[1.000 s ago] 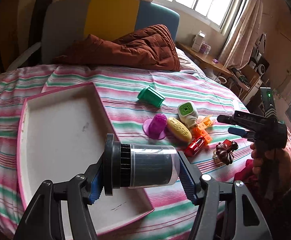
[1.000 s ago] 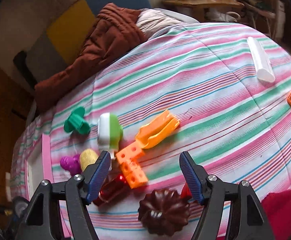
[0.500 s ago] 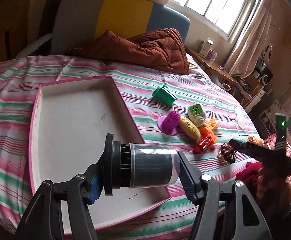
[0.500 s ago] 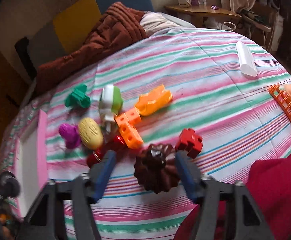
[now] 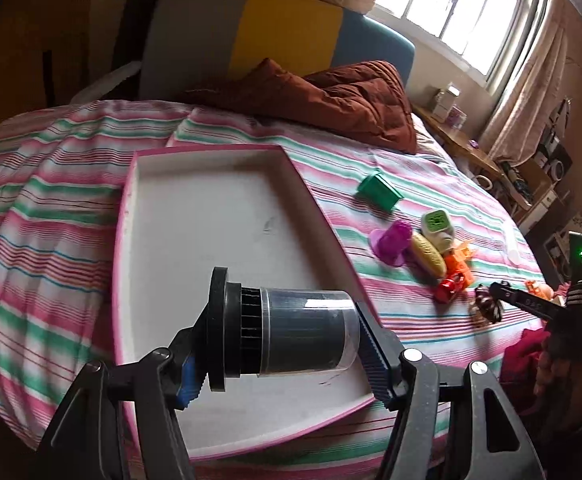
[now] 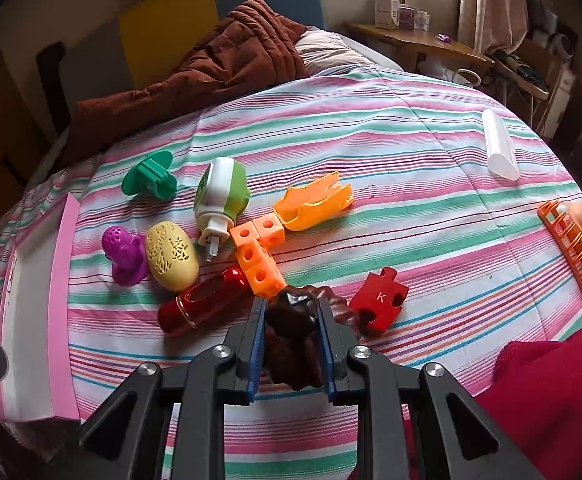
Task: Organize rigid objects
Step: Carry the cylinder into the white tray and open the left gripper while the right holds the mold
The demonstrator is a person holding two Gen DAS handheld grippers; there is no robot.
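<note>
On the striped bed, right gripper (image 6: pixel 291 316) jaws just closed onto brown mould (image 6: pixel 293 316), left gripper (image 5: pixel 281 344) still clamping black canister (image 5: pixel 291 338).

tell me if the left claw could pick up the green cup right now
Probably not: the left claw is already shut on the black cylinder above the pink tray. The green cup lies unobstructed beyond it.

We see a glossy brown plastic mould (image 6: pixel 291 316), a shiny red tube (image 6: pixel 203 304), matt striped cloth bedspread (image 6: pixel 371 148), and a quilted rust blanket (image 5: pixel 355 100).
</note>
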